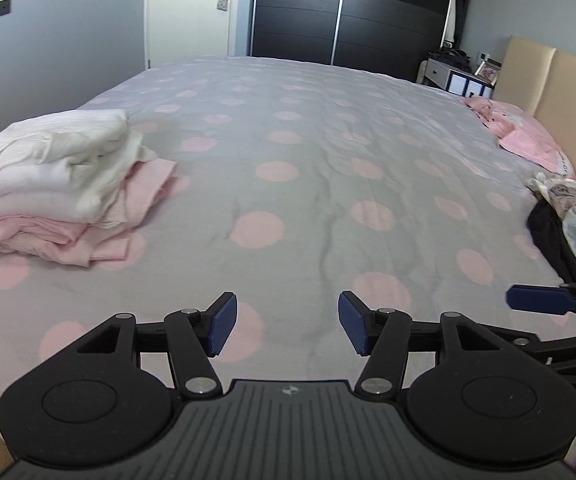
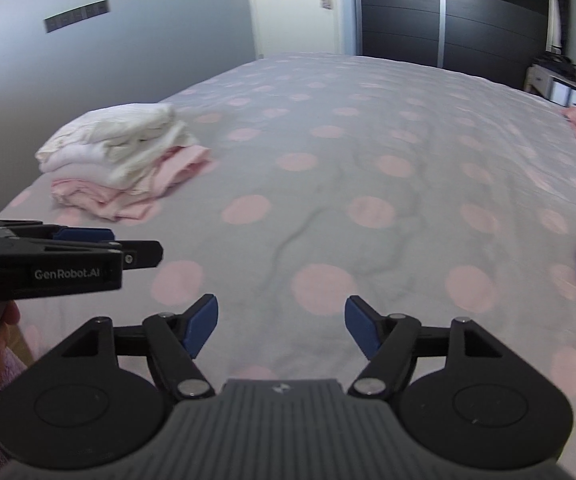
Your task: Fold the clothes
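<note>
A stack of folded white and pink clothes [image 1: 59, 184] lies on the left of the bed [image 1: 308, 152]; it also shows in the right wrist view [image 2: 123, 156]. A heap of unfolded clothes [image 1: 572, 216], black, pale blue and beige, lies at the bed's right edge. My left gripper [image 1: 287, 326] is open and empty, low over the near part of the bed. My right gripper [image 2: 281, 328] is open and empty beside it. The right gripper's blue pad shows in the left wrist view [image 1: 538, 300]. The left gripper shows from the side in the right wrist view [image 2: 87, 248].
The bed cover [image 2: 368, 160] is grey with pink dots. Pink pillows [image 1: 524, 136] lie against the beige headboard [image 1: 560, 100] at right. A black wardrobe [image 1: 348, 20], a white door [image 1: 187, 8] and a bedside table [image 1: 456, 76] stand beyond.
</note>
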`<state>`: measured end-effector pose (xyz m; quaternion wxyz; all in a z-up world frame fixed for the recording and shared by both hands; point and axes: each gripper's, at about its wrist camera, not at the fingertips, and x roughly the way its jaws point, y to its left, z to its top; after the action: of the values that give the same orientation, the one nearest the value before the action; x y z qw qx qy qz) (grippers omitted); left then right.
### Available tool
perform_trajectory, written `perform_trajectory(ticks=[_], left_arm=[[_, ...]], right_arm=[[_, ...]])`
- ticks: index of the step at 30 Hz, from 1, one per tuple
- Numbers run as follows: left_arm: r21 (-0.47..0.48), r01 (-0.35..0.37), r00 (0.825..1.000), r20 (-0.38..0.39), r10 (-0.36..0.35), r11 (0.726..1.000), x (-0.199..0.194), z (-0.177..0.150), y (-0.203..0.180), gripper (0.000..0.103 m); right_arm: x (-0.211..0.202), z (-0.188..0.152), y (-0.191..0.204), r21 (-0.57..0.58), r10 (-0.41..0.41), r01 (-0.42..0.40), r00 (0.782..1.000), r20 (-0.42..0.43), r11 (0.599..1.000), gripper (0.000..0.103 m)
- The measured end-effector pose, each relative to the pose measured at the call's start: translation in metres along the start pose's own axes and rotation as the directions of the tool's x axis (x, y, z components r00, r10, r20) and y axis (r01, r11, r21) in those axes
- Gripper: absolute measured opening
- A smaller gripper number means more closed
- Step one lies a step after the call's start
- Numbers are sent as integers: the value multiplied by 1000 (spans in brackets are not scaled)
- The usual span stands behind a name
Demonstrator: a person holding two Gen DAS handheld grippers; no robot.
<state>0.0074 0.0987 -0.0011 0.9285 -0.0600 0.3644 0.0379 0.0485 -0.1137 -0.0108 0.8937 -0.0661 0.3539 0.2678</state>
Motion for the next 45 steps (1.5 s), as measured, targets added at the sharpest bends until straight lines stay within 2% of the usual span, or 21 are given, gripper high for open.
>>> perform_trajectory(ticks=[6, 12, 13, 15, 21, 24, 29, 33, 39, 45], left_arm=[[28, 35, 999, 23, -36, 999, 6, -10, -39, 59], [97, 82, 997, 0, -82, 992, 20, -26, -72, 68], [105, 77, 997, 6, -78, 991, 22, -29, -75, 70], [103, 57, 998, 23, -60, 993, 26, -35, -81, 74], [111, 10, 999, 51, -16, 994, 40, -45, -88, 74], [120, -11, 996, 90, 0, 993, 42, -44, -91, 74], [139, -29, 984, 177, 4, 990, 42, -43, -97, 75], [144, -28, 982, 187, 1, 989, 47, -41, -100, 83], [150, -31, 982, 187, 2, 988, 50, -40, -103, 83], [163, -35, 988, 155, 9, 986, 58, -41, -105, 83]], right_arm=[[-21, -32, -24, 58, -142, 141, 990, 12, 988, 74], [-28, -52, -37, 88, -211, 208, 977, 25, 974, 82], [-27, -55, -39, 87, -215, 211, 976, 34, 974, 86], [-23, -61, -44, 84, -218, 214, 975, 46, 973, 87], [-3, -68, -62, 118, -202, 198, 979, 24, 973, 91], [1, -69, -67, 126, -185, 179, 982, 40, 976, 93], [5, -69, -81, 173, -202, 188, 978, 62, 967, 93], [6, -65, -89, 224, -213, 193, 975, 69, 955, 94], [12, -63, -89, 221, -196, 176, 978, 71, 959, 95], [16, -62, -90, 214, -193, 176, 979, 64, 961, 95]])
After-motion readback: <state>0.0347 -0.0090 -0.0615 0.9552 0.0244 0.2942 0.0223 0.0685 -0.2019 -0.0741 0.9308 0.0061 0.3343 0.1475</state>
